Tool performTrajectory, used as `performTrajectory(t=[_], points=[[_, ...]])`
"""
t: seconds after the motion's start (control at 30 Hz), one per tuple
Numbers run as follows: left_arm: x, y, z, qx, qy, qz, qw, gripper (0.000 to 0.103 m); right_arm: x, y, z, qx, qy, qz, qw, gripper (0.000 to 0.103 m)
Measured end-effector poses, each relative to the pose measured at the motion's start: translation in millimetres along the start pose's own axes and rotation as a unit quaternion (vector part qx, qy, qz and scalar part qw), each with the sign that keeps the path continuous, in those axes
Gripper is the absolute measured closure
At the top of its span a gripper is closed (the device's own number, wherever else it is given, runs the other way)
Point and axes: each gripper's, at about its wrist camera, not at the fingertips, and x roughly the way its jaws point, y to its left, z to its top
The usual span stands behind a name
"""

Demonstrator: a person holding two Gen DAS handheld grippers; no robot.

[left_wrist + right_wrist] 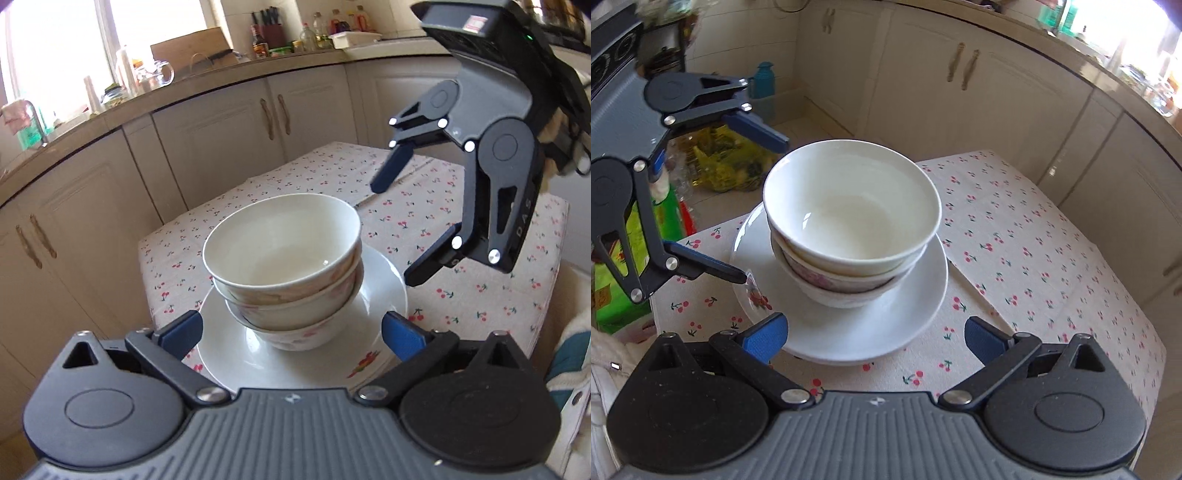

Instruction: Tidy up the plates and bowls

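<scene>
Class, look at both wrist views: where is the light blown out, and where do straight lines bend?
Left wrist view: the window at the upper left is washed out white, and the counter edge curves like a bow. Right wrist view: glare burns out the upper right corner, the cabinet fronts bulge, and the top bowl stays sharp.

Three nested white bowls (282,258) upright on stacked white plates (380,295)

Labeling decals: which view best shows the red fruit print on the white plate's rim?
Right wrist view: the red fruit print on the white plate is unobstructed, beside the left gripper's lower fingertip. Left wrist view shows the print small, near the gripper body.
</scene>
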Motion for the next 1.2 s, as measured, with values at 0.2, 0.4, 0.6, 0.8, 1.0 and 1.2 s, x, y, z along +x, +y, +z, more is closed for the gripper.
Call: performTrajectory(t=[0.2,0.4,0.6,0.8,1.0,1.2], points=[[-22.3,-25.7,-1.7,-0.122,0.004,0.086,0.9888,0.001,-25.3,8.3,-29.2,0.141,-0.003,-0.101,0.985,0.000],[-55.1,-52.5,1.5,-0.224,-0.008,0.121,0.9669,0.001,-44.1,30.7,-57.0,0.230,-0.003,-0.168,0.958,0.000],[-78.8,-83.7,8.7,-0.216,-0.016,0.150,0.9645,0.001,-78.6,57.7,-74.4,0.258,-0.029,-0.192,0.946,0.000],[-98.1,-98.0,13.7,-0.224,-0.044,0.153,0.9616,0.001,-107.0,79.4,-78.7,0.256,-0.058,-0.212,0.941,0.000],[-107.6,-102.1,12.3,-0.240,-0.055,0.154,0.9570,0.001,-123.0,90.4,-78.6,0.251,-0.081,-0.227,0.938,0.000],[-110.6,-102.4,11.1,-0.249,-0.064,0.149,0.9548,0.001,-127.5,93.3,-80.2,0.258,-0.094,-0.233,0.933,0.000]])
